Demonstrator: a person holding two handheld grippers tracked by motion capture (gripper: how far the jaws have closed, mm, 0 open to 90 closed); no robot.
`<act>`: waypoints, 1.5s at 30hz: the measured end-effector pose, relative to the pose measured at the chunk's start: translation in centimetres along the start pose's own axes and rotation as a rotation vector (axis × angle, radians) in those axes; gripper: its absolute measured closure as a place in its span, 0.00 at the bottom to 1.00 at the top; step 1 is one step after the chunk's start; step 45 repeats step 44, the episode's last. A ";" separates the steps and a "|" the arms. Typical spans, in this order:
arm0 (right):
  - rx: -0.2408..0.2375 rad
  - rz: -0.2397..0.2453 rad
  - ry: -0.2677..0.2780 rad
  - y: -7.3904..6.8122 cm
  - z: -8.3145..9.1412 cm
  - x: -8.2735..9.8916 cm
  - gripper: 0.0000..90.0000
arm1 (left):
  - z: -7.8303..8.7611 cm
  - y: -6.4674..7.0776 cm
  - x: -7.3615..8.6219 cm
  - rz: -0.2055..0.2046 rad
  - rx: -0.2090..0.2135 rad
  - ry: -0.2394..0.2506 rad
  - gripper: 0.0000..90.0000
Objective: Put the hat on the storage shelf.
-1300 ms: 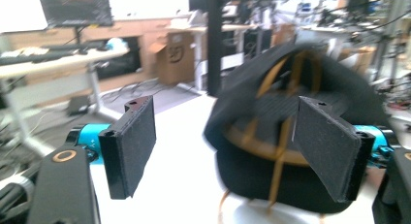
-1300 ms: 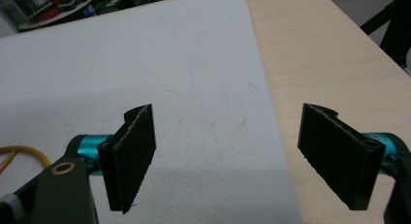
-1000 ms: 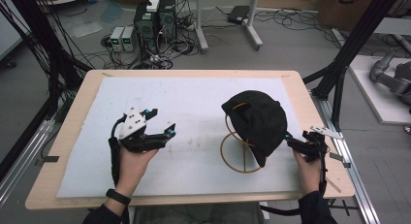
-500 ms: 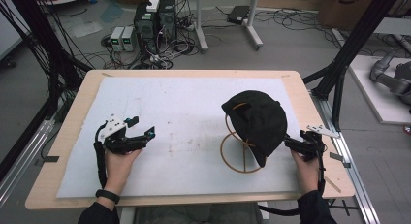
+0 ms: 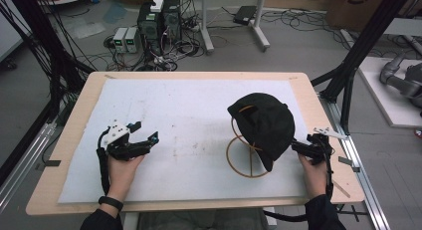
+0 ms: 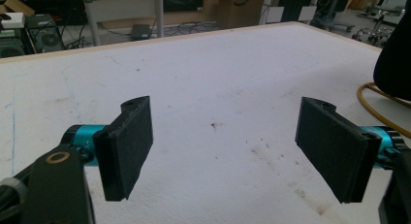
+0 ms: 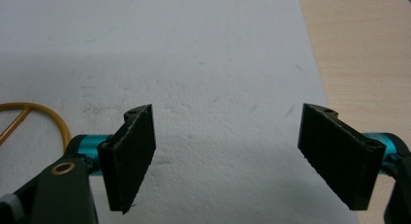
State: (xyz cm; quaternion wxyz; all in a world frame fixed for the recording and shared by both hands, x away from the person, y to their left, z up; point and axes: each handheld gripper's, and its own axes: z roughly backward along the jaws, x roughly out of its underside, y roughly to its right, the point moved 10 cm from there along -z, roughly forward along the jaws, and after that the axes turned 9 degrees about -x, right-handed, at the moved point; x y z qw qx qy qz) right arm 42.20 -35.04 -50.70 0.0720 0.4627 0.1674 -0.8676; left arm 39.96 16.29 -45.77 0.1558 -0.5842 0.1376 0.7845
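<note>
- Tabletop point(image 5: 199, 76) of pale wood carries a white foam sheet point(image 5: 189, 115) over most of its surface; the sheet shows faint brown stains near its middle.
- Black cap point(image 5: 263, 121) sits on a wire stand point(image 5: 245, 160) of yellowish rings on the right part of the sheet; its place matches the earlier pictures.
- Left gripper point(image 5: 145, 139) is held in the person's left hand point(image 5: 121, 168) over the left part of the sheet, well apart from the cap. Compared with half a second ago it lies a little farther right and nearer the middle, though not as far as a second ago.
- In the left gripper view its fingers point(image 6: 127, 146) are spread wide with nothing between them; the stand's ring and the cap's edge show at the far right.
- Right gripper point(image 5: 297, 146) is held just beside the cap's lower right edge, unchanged from before.
- In the right gripper view its fingers point(image 7: 131, 153) are also spread wide and empty, above the sheet's right border.
</note>
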 end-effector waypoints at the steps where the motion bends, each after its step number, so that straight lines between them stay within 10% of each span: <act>1: 0.000 0.004 -0.002 0.0 -0.1 0.0 0.23 | 0.0 0.0 0.0 -0.001 -0.002 0.000 0.24; 45: -0.007 0.048 -0.029 -0.4 -0.3 0.2 0.23 | -0.6 0.2 0.7 -0.043 -0.024 -0.040 0.24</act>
